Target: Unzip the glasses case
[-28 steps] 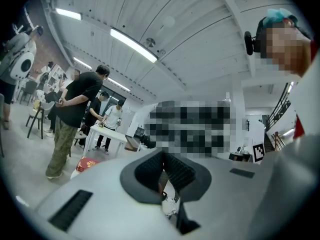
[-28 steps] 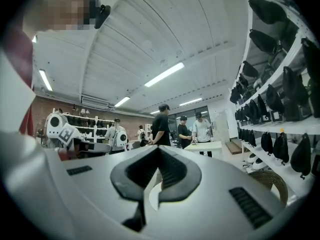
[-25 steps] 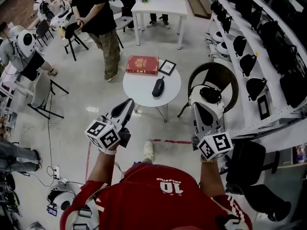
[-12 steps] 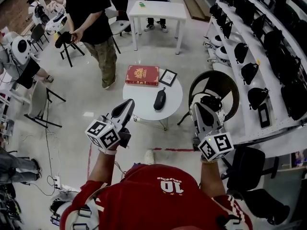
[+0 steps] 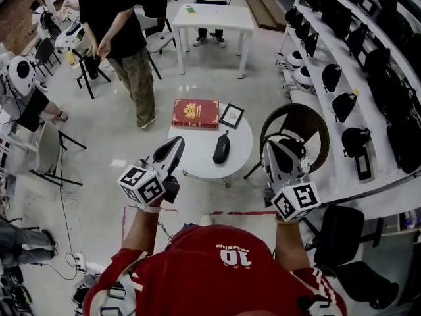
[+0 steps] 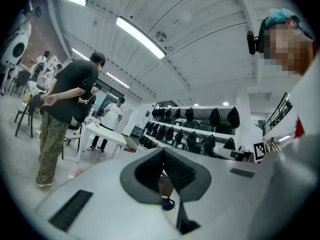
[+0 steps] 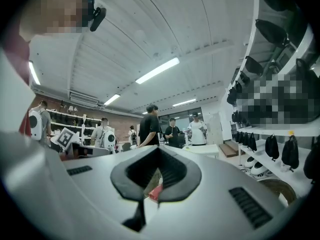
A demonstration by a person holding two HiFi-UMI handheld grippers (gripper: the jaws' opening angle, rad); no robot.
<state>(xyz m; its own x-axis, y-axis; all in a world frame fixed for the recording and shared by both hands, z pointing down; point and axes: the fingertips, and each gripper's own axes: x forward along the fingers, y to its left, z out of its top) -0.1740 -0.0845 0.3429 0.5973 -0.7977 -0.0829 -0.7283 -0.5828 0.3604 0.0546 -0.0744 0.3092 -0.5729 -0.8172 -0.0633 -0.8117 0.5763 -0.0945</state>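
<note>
Pressing its jaws together on nothing, the left gripper (image 5: 172, 151) hangs left of centre in the head view, over the near left rim of the round white table (image 5: 197, 153). The right gripper (image 5: 275, 155), jaws likewise closed and empty, sits just right of the table, in front of a dark chair (image 5: 299, 114). Between them, apart from both, the black glasses case (image 5: 221, 147) lies on the tabletop. Above it lie a red book (image 5: 195, 113) and a small frame (image 5: 231, 116). A person in black (image 5: 122, 18) stands upper left.
</note>
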